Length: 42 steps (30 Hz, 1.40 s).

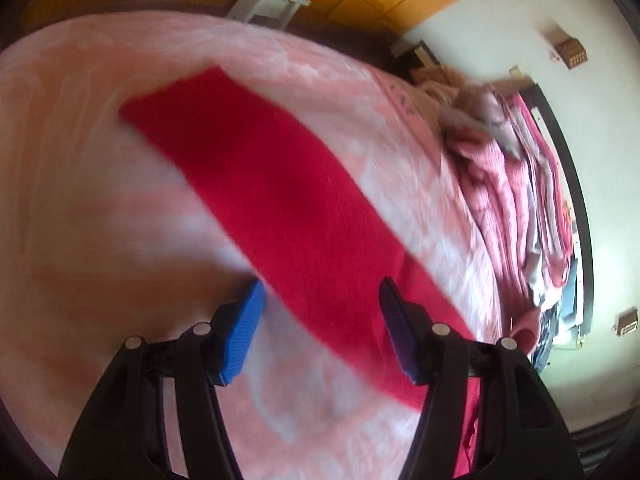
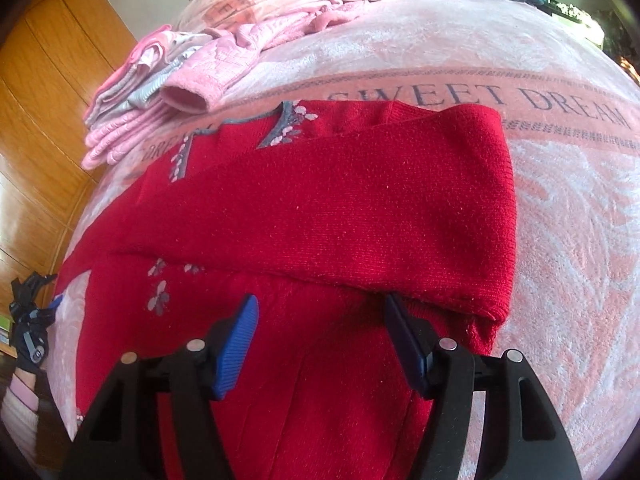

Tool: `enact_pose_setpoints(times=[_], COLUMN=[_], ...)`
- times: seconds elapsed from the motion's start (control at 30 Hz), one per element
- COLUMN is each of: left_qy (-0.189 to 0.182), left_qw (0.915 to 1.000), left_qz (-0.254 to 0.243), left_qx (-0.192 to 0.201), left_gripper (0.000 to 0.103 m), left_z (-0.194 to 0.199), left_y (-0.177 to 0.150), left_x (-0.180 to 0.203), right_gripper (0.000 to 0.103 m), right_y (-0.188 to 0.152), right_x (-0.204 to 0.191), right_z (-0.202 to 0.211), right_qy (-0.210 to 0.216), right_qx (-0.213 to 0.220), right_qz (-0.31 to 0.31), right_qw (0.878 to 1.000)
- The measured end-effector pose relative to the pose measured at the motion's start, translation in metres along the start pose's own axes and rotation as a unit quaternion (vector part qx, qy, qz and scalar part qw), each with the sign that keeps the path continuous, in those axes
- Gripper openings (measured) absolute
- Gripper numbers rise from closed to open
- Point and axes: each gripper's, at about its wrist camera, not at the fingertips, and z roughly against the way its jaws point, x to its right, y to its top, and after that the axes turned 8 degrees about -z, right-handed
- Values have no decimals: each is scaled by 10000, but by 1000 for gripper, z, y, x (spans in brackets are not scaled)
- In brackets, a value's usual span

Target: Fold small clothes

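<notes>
So I'm partway into folding this red sweater on the bed, which has a pink blanket with "SWEET DREAM" printed across it. From the right wrist cam I can see one sleeve already laid diagonally across the body, cuff ending at the right, with the little flower embroidery peeking out on the far side. From the left cam the sweater is a blurry red band running from far left to near right, so that view isn't much help for details.

Both claws are spread wide with nothing between the pads. The right gripper hangs just over the near part of the sweater, right under the lower edge of the folded sleeve. The left gripper sits over the near edge of the red fabric, blue pad over the blanket side. Whether either one actually touches the knit, I can't tell.

My read: sleeve fold is done on one side, and next is either the other sleeve or bringing the hem up. That means dropping down, pinching one layer only, and lifting without dragging the folded sleeve out of place.

The pile of pink clothes sits far left, well apart from what I'm working on.
</notes>
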Motion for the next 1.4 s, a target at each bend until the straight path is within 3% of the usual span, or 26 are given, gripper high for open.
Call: enact_pose_setpoints(times=[0.2, 0.33, 0.4, 0.47, 0.6, 0.8, 1.03, 1.27, 1.4], left_qy=[89, 313, 406, 437, 455, 281, -259, -716, -1029], left_qw=[9997, 9991, 9986, 9980, 9946, 9857, 9635, 9498, 9326], left_qz=[17, -73, -115, -201, -573, -1445, -2601, -3040, -3455], left_qx=[226, 294, 306, 417, 738, 824, 571, 166, 163], left_gripper=[57, 37, 14, 4, 3, 3, 3, 3, 3], left_z=[-7, -6, -3, 4, 21, 26, 13, -14, -10], left_y=[29, 36, 36, 34, 24, -7, -78, -133, -166], left_x=[-11, -14, -13, -10, 17, 89, 194, 253, 284], right_gripper=[67, 67, 67, 67, 67, 66, 66, 66, 66], right_y=[-2, -2, -1, -1, 0, 1, 3, 6, 7], right_x=[-4, -3, -2, -2, -1, 1, -2, -1, 0], right_z=[-5, -6, -6, -6, -5, 4, 11, 16, 19], right_qy=[-66, -51, -17, 4, 27, 31, -65, 36, 58], right_qx=[79, 95, 94, 91, 86, 96, 145, 195, 228], right_qz=[148, 165, 134, 115, 79, 2, 81, 38, -1], right_qw=[9998, 9998, 9999, 9999, 9999, 9999, 9998, 9998, 9997])
